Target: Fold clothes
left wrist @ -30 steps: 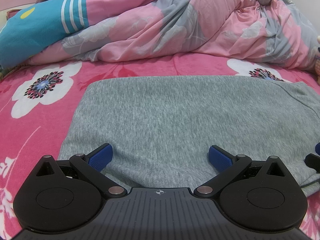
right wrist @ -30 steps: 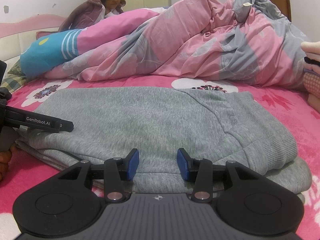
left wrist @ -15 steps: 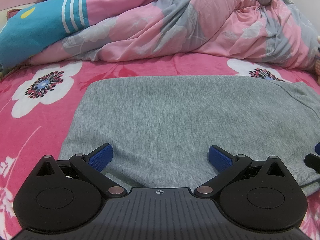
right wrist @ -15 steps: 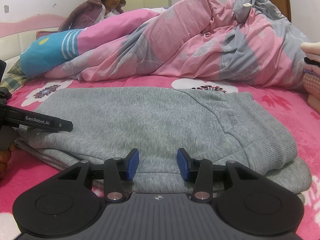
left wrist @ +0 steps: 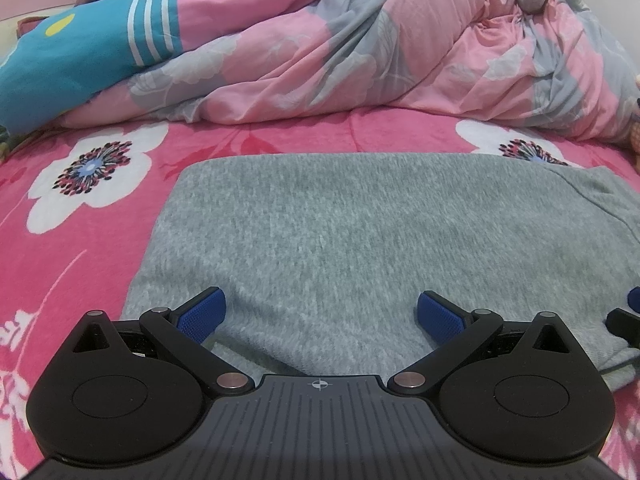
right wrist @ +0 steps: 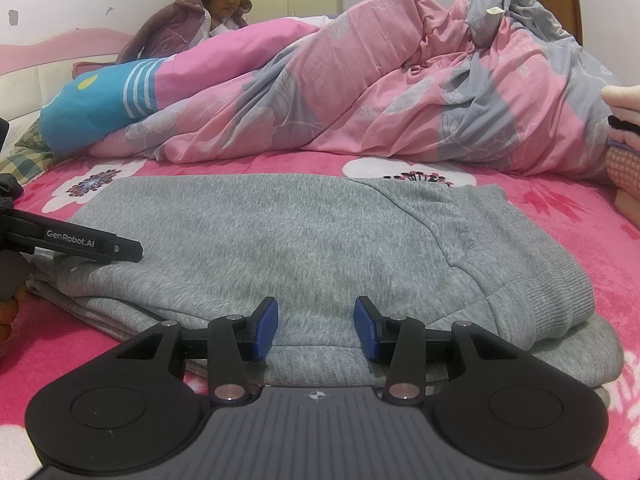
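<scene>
A grey knitted garment (left wrist: 340,220) lies folded flat on the pink flowered bedsheet (left wrist: 80,240). My left gripper (left wrist: 320,304) hovers over its near left edge, blue pads wide apart with only fabric below. In the right wrist view the same garment (right wrist: 280,232) shows stacked layers and a ribbed hem at its right end. My right gripper (right wrist: 317,312) sits at the near edge, its pads partly apart and open, pressing on nothing. One black finger (right wrist: 80,242) of the left gripper reaches in from the left, above the garment's corner.
A crumpled pink and grey duvet (right wrist: 380,92) and a blue striped pillow (right wrist: 100,100) lie along the back of the bed. A person (right wrist: 200,20) sits behind them by the headboard. Folded cloth (right wrist: 624,120) is stacked at the right edge.
</scene>
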Demonstrator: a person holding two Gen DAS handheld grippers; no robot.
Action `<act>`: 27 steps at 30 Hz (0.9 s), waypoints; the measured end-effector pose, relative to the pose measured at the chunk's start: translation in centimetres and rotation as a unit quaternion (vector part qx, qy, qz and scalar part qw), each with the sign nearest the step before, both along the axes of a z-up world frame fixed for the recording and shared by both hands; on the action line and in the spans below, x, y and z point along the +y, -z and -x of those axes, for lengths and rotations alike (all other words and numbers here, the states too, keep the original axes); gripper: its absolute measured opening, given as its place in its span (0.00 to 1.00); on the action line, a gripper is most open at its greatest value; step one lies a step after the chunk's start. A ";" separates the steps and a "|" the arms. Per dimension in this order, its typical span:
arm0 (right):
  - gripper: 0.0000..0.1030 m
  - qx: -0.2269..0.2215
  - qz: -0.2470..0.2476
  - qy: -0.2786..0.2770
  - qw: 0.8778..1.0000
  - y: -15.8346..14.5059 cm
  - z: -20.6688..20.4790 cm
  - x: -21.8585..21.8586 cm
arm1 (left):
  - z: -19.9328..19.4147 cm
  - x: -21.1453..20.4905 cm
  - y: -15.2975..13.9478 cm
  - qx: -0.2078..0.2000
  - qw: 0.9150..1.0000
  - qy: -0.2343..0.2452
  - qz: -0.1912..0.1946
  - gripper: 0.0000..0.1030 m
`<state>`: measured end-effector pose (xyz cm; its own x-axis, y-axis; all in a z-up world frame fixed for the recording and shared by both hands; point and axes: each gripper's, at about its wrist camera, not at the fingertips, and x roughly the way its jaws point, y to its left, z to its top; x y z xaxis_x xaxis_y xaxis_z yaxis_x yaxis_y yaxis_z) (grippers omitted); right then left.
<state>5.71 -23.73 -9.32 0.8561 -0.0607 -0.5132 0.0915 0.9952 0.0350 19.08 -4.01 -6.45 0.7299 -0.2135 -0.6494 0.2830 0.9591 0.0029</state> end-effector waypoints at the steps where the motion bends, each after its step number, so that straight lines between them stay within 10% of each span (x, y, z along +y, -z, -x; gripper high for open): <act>1: 0.44 0.000 0.000 0.000 1.000 0.0 0.0 0.0 | 0.0 0.0 0.0 0.000 1.000 0.000 0.001 1.00; 27: 0.44 -0.003 0.005 0.000 1.000 0.2 0.1 0.1 | 0.9 0.4 -1.2 -0.024 1.000 0.001 0.010 1.00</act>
<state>5.60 -23.63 -9.47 0.8588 -0.0654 -0.5081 0.0904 0.9956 0.0247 18.15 -3.62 -5.27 0.7599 -0.2283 -0.6087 0.2852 0.9585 -0.0035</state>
